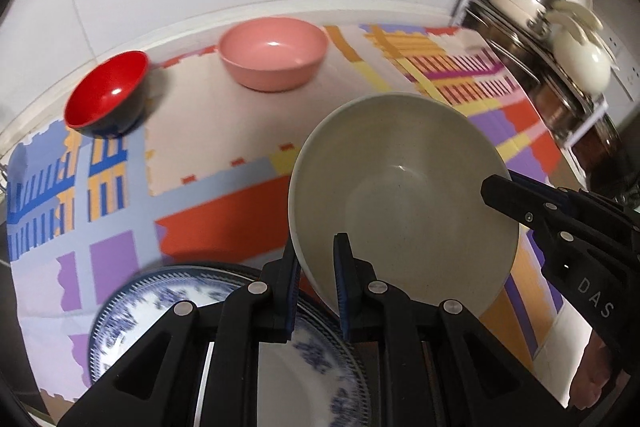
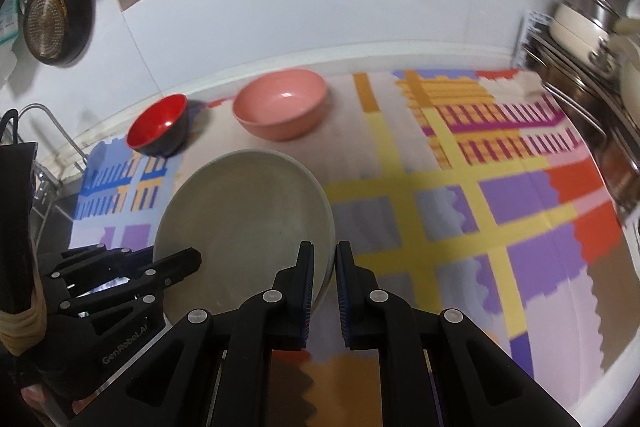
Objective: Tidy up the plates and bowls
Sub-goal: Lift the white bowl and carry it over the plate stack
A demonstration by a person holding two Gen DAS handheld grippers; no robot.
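cream bowl pinched at both rims above the patterned mat

at the left of the left wrist view the red bowl sat by the mat's far edge, apart from the pink bowl beside it. open patterned mat lay between those two and the blue-and-white plate at lower left. the left gripper was clamped on the near rim of the cream bowl, which tilted over the plate's right edge.

in the right wrist view the right gripper straddled the bowl's right rim, fingers nearly together on it. right of the bowl a broad stretch of mat ran bare to the pot rack at the right edge.
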